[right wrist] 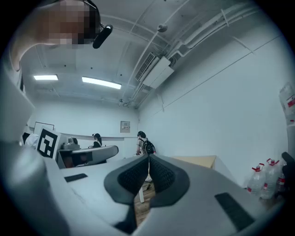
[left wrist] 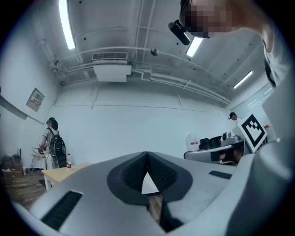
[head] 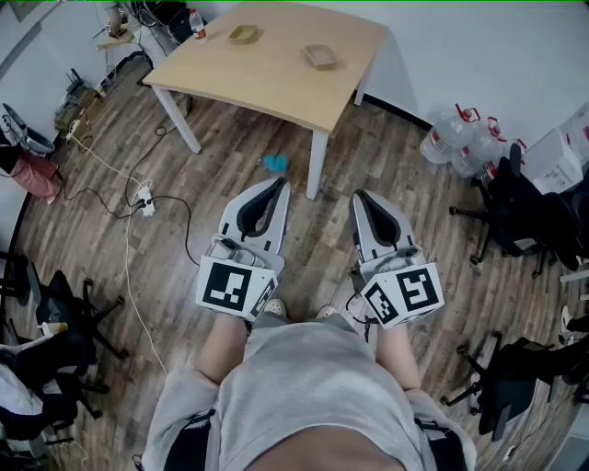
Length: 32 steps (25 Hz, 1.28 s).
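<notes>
The left gripper [head: 276, 188] and right gripper [head: 363, 197] hang side by side over the floor, jaws pressed together with nothing between them. Nearest lies a blue scrap [head: 275, 164], just beside the table [head: 267, 69] leg.

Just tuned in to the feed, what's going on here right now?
A person stands on the wood floor, holding a gripper in each hand in front of the body. The left gripper and the right gripper are both shut and empty, and point toward a table ahead. On the table sit a far dish, a near dish and a bottle. A blue thing lies on the floor by a table leg.
</notes>
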{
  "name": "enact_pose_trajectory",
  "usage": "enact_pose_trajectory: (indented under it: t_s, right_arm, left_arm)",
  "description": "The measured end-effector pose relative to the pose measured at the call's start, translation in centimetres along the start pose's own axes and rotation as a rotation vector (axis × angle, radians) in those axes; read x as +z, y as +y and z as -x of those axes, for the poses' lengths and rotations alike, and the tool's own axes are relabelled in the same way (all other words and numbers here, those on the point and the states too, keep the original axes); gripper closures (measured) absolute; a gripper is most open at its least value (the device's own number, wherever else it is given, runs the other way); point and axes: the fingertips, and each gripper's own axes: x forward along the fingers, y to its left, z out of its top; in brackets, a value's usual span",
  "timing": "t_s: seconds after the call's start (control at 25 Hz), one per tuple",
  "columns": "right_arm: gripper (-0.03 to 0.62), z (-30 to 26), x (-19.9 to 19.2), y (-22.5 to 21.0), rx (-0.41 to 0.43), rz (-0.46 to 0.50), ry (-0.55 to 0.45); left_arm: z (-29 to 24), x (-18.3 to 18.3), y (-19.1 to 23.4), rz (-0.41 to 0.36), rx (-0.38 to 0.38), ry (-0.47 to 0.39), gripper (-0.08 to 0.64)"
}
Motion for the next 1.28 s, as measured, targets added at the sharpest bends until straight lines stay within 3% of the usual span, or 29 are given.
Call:
enact_pose_trajectory:
  t_s: [1.04,1.28]
  right_arm:
    - [0.580,-4.7,-1.1,5.0,-0.114,0.006,-0.038]
    - [0.580,-5.4,-1.2,3.8,-0.150,0.036,-0.031]
  left_arm:
    - [2.0,-1.1,6.9,0.019,-0.098,-0.016,0.546]
    - [-0.2,-2.2,7.2,0.046,-0.135,-0.008,0.546]
